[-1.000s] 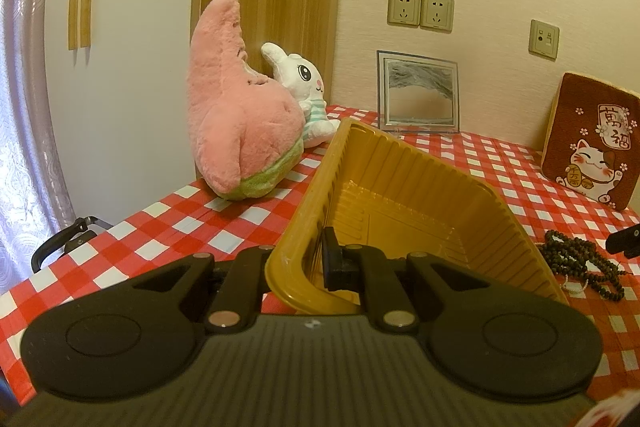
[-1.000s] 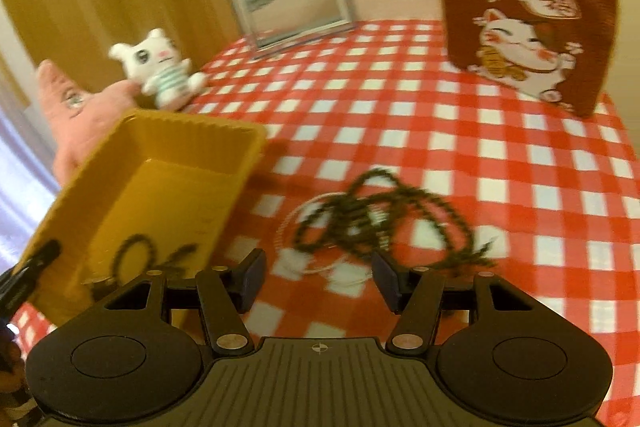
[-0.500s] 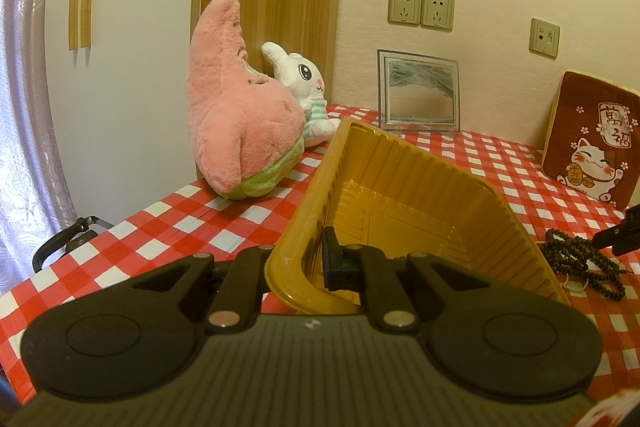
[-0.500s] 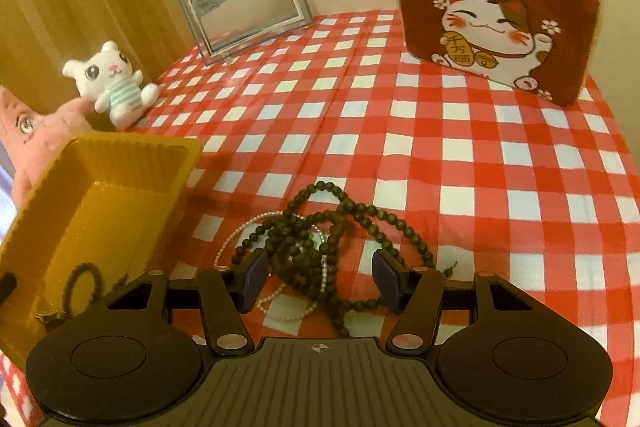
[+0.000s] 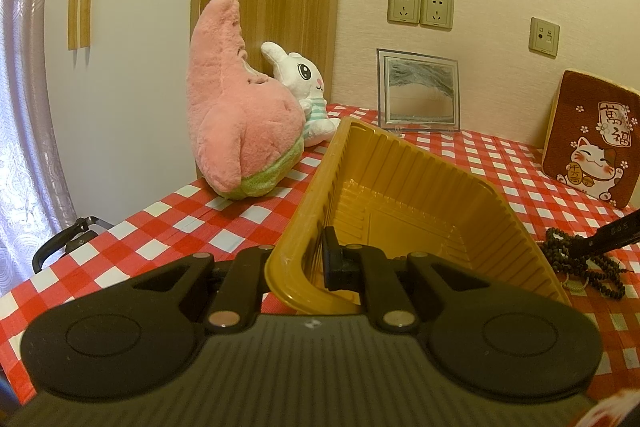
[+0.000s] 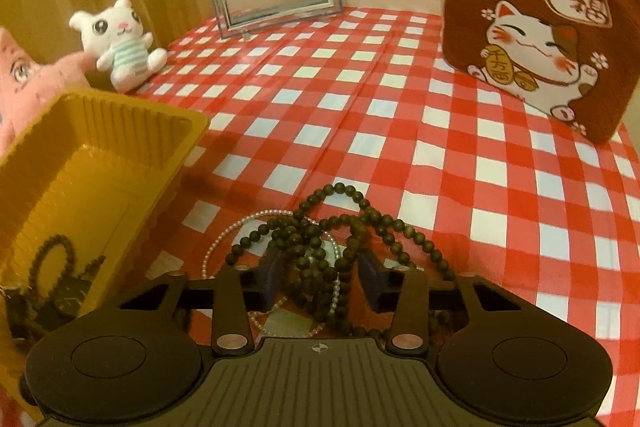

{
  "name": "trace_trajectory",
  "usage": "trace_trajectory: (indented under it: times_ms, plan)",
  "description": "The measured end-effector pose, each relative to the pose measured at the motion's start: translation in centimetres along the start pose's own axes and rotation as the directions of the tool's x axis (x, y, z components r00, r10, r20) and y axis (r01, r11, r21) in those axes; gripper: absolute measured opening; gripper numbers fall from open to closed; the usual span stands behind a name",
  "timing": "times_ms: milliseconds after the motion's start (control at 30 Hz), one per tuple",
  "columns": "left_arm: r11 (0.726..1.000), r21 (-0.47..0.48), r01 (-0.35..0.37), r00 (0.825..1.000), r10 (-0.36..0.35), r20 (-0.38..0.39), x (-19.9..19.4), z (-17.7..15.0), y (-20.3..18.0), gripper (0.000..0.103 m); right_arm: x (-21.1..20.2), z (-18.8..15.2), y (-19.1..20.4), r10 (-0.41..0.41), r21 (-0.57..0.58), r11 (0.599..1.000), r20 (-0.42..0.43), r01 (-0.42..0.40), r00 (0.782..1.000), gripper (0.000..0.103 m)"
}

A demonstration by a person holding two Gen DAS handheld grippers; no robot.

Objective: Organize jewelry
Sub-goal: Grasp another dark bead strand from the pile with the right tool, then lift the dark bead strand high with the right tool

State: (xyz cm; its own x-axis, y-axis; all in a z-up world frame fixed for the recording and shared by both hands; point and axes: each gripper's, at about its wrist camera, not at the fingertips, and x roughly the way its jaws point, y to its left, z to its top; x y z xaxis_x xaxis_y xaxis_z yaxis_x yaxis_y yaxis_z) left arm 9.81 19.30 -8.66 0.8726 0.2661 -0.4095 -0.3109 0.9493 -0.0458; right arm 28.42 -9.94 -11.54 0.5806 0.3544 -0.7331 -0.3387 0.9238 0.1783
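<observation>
My left gripper [image 5: 316, 263] is shut on the near wall of a yellow ribbed plastic tray [image 5: 400, 195], one finger inside and one outside. The right wrist view shows the tray [image 6: 100, 155] at left, with a dark bead bracelet [image 6: 52, 255] in it. A tangled dark bead necklace [image 6: 360, 223] lies on the red checked cloth over a white pearl string [image 6: 224, 243]. My right gripper [image 6: 319, 277] is low over this pile, its jaws closing with the beads between them and gaps still showing at the pads. The left wrist view shows the beads [image 5: 576, 259] under a right fingertip [image 5: 616, 233].
A pink star plush [image 5: 240, 131] and a white bunny plush [image 5: 304, 87] stand at the back left. A framed sand picture [image 5: 418, 91] leans on the wall. A brown lucky-cat cushion [image 5: 592, 139] stands at the right. The table's left edge has a black handle [image 5: 64, 243] beside it.
My right gripper has come down and forward onto the bead pile, and its jaws have narrowed around it. The left gripper and the tray have not moved.
</observation>
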Motion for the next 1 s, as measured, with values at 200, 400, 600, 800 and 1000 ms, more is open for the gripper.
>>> trace_trajectory:
  times_ms: [200,400,600,800,1000]
  plan:
    - [1.000,0.000,0.000,1.000,0.000,-0.001,0.0,0.0,0.0,0.010,0.9,-0.4,0.8,-0.024,-0.099,0.995,-0.005,0.023,1.000,0.012]
    - [1.000,0.001,0.000,1.000,0.000,-0.001,0.0,0.0,0.0,0.010,-0.8,-0.1,0.8,-0.040,-0.135,0.990,0.070,0.049,0.997,0.007]
    - [1.000,0.001,0.000,1.000,0.000,0.000,0.0,0.0,0.0,0.010,-5.8,2.4,-0.5,-0.025,-0.104,0.993,0.201,0.047,0.979,0.007]
    - [1.000,0.005,0.002,1.000,-0.002,0.001,0.1,0.0,0.1,0.010,-11.8,5.5,-1.4,-0.016,-0.095,0.994,0.320,0.049,0.947,0.007]
    - [1.000,0.011,0.004,1.000,-0.004,0.001,0.2,0.0,0.2,0.010,-17.1,7.3,-1.5,-0.011,-0.136,0.988,0.409,0.073,0.912,0.007]
